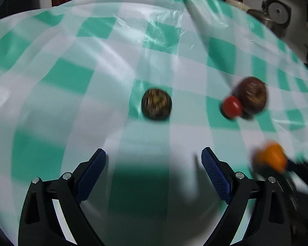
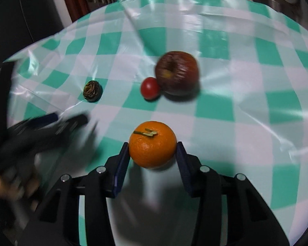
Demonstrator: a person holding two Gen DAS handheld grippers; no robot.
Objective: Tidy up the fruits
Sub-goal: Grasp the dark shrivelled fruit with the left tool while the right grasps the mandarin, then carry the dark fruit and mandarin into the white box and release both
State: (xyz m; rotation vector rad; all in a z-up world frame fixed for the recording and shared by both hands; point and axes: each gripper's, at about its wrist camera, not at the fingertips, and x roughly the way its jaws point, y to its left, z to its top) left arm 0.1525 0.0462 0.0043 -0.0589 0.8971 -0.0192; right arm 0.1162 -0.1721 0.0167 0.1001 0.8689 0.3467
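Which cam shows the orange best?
Right wrist. The orange sits centred and sharp between the right gripper fingers, stem visible, both pads against its sides. In the left wrist view it is only a blurred orange blob near the right edge, partly hidden behind the left gripper's open finger.

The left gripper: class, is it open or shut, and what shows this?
Open. In the left wrist view the left gripper has its blue pads wide apart with only tablecloth between them, holding nothing.
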